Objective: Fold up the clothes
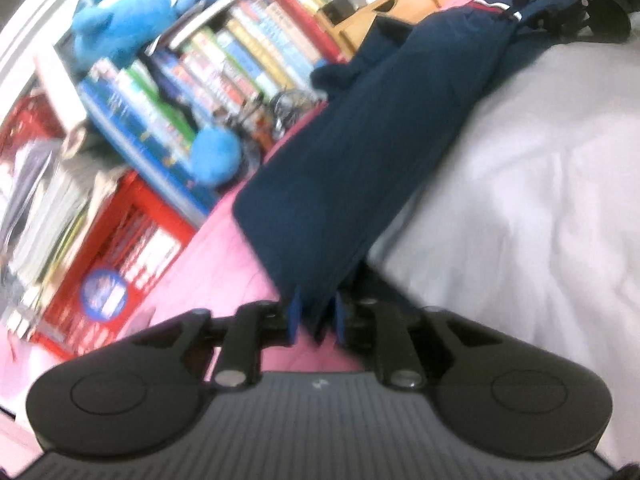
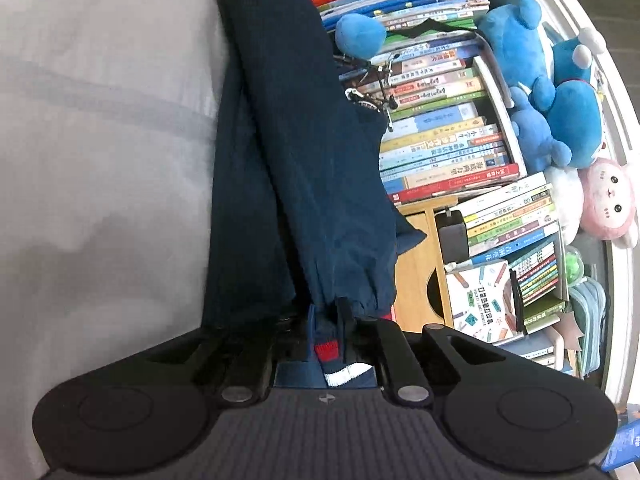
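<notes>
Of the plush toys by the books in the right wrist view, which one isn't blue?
The pink bunny plush at the far right edge, below the blue plush toys. It alone is pink, with a small face.

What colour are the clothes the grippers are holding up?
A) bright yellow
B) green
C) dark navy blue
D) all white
C: the navy garment hanging from the right hand-held gripper is dark navy blue, with only small red and white trim at its end.

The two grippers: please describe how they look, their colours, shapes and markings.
Both are matte black. The left gripper has blue finger pads, two rounded lobes with circular outlines, silver pivot pins and a ribbed grey base bearing a small pale logo. The right gripper has the same build.
</notes>
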`<state>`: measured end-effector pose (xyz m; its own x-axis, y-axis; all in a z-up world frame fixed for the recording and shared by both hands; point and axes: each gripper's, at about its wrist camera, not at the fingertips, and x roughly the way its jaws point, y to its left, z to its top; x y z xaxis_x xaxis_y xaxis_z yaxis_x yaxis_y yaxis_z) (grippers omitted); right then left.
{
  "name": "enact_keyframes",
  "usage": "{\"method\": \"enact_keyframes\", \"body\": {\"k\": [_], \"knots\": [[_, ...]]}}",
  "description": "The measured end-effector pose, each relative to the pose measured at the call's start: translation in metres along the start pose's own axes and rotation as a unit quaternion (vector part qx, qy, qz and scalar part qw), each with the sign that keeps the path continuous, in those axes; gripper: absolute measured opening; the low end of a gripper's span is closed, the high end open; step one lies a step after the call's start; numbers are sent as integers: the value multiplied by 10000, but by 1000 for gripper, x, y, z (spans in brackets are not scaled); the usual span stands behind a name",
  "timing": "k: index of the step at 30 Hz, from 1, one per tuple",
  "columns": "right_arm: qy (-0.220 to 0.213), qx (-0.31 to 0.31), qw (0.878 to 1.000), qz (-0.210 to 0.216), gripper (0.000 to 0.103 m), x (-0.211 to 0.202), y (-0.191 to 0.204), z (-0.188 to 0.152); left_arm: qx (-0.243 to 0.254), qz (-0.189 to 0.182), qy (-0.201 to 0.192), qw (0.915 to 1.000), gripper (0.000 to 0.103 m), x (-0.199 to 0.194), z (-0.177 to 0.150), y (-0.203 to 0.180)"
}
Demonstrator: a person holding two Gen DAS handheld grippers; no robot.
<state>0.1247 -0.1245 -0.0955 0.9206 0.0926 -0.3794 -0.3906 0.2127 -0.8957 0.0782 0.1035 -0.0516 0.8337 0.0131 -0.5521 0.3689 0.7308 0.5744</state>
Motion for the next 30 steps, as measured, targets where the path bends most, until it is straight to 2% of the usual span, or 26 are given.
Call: {"method": "enact_keyframes", "body": {"k": [2,5,7,9,11,13,15,18,21,22,24,26,27,30], "knots": [[-8,20,10000,21,13,-2,2,0,-277,-111,35,9995,34,-13,-3,15],[-45,57,9999,76,13,1,0,-3,-957,-259,-99,9950,35,-29,-1,44],[-45,54,9999,138,13,0,0,-3,-1751,-480,-321,9829,36,-29,12,63],[-31,45,9997,234,13,0,-2,-2,-2543,-659,-530,9634,43,-18,29,75],[-27,112,9993,345,15,0,-5,0,-3158,-638,-488,9454,45,8,46,77],[-44,219,9986,469,18,-2,-9,3,-3595,-593,-158,9311,45,41,55,76],[-73,381,9974,613,23,-5,-13,4,-3860,-406,264,9212,44,71,55,73],[-83,863,9925,858,37,-11,-26,1,-3925,-41,537,9182,45,89,43,65],[-104,2101,9665,1472,52,-22,-54,-10,-3864,29,455,9212,46,88,35,62],[-159,2537,9523,1691,57,-27,-64,-14,-3835,33,439,9225,46,88,35,61],[-480,3471,9114,2157,66,-35,-85,-18,-3802,42,427,9239,46,88,34,61],[-873,4177,8717,2409,75,-36,-102,-15,-3799,51,430,9240,47,89,34,62],[-1019,4471,8532,2484,76,-34,-109,-12,-3802,55,431,9239,48,90,34,62],[-1098,5032,8221,2426,76,-10,-118,4,-3861,76,446,9214,51,88,32,61]]}}
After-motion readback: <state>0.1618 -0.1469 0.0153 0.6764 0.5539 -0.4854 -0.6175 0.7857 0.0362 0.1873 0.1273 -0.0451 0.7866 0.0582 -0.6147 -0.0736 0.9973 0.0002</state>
